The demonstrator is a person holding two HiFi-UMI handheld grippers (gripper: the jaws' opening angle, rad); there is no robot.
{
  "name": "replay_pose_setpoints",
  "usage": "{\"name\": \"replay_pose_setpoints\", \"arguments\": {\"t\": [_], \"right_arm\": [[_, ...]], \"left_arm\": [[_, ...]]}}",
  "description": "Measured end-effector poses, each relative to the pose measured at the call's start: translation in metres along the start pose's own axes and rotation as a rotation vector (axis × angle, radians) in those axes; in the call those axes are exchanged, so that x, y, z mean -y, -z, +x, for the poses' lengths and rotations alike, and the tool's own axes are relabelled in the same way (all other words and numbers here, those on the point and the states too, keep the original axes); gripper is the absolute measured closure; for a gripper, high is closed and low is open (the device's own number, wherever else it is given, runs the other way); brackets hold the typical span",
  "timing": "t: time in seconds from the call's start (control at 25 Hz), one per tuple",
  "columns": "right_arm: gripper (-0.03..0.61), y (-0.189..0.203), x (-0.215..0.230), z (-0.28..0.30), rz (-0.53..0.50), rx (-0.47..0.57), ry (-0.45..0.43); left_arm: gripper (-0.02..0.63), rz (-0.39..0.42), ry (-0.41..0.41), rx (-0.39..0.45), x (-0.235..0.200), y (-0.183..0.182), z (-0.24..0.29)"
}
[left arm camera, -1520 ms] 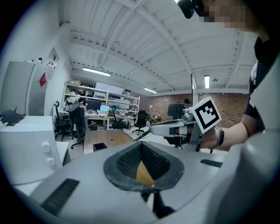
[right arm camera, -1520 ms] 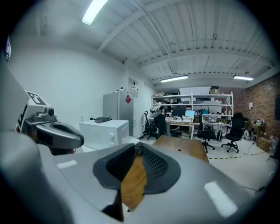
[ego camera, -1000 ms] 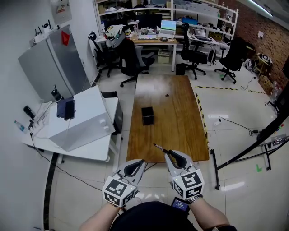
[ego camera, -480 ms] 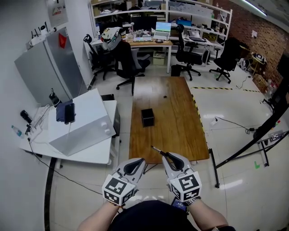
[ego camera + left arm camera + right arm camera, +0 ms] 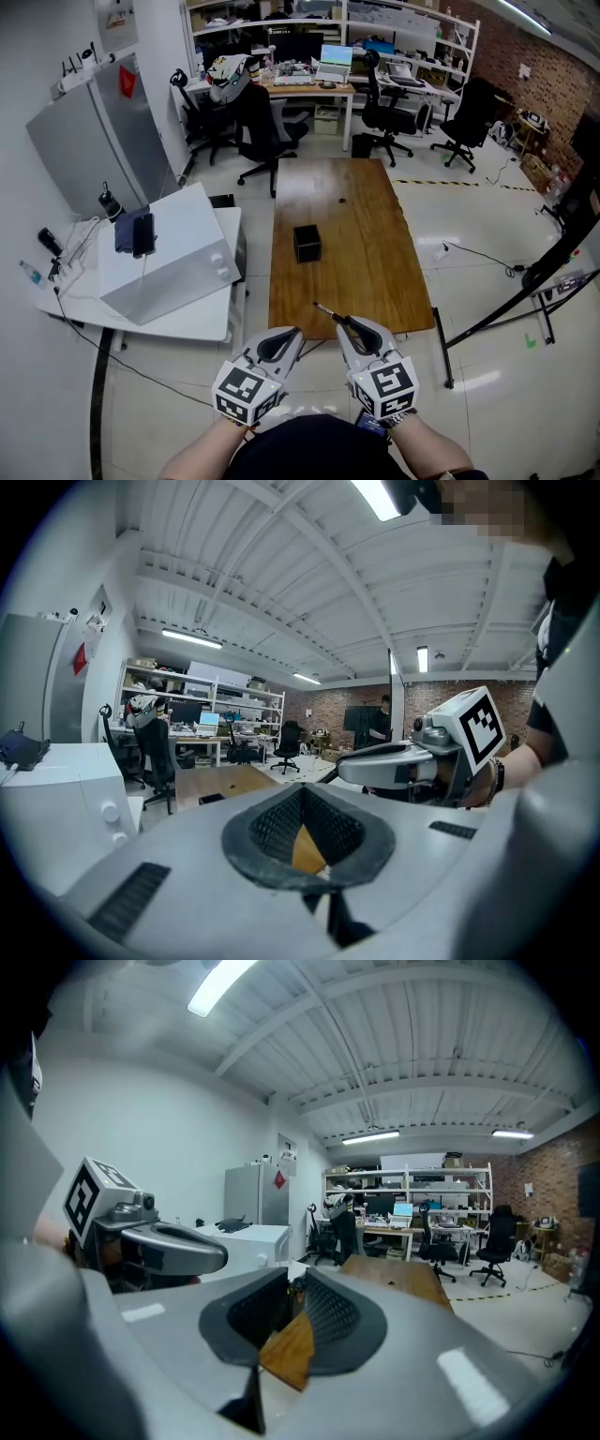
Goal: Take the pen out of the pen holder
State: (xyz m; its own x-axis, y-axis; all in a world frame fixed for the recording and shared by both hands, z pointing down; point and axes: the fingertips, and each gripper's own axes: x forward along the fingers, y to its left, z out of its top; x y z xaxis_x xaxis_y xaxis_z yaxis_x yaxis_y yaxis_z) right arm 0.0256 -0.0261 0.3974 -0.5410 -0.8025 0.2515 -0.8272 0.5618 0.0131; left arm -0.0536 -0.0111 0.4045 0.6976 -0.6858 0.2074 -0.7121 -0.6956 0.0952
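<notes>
A black square pen holder (image 5: 306,242) stands near the middle of the long wooden table (image 5: 366,272). Both grippers hover low in the head view, off the table's near edge. My right gripper (image 5: 343,321) is shut on a thin dark pen (image 5: 326,310), which sticks out past its tips toward the table. In the right gripper view the jaws (image 5: 292,1288) are pressed together with a small dark bit of the pen between them. My left gripper (image 5: 292,334) is shut with nothing in it; its jaws (image 5: 302,794) meet in a closed V.
A small dark object (image 5: 343,200) lies at the table's far end. A white cabinet (image 5: 164,262) stands left of the table. Office chairs (image 5: 262,141) and desks (image 5: 319,89) fill the back, and a black stand's legs (image 5: 506,314) reach in at right.
Both grippers keep the same pose, the pen still in the right one. Only the head view has drifted slightly.
</notes>
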Motion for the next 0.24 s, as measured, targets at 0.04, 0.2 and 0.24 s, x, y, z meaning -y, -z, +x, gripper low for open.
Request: {"name": "replay_pose_setpoints", "arguments": {"t": [0.04, 0.2, 0.24], "right_arm": [[0.520, -0.0007, -0.0008, 0.0000, -0.001, 0.001, 0.001], [0.520, -0.0002, -0.0038, -0.0011, -0.002, 0.000, 0.005], [0.520, 0.0002, -0.0046, -0.0014, -0.003, 0.001, 0.005]], "left_arm": [[0.609, -0.003, 0.001, -0.003, -0.0004, 0.0008, -0.0010], [0.609, -0.004, 0.003, -0.001, -0.0002, 0.0020, -0.0039], [0.609, -0.003, 0.003, -0.001, -0.0001, 0.0024, -0.0046]]}}
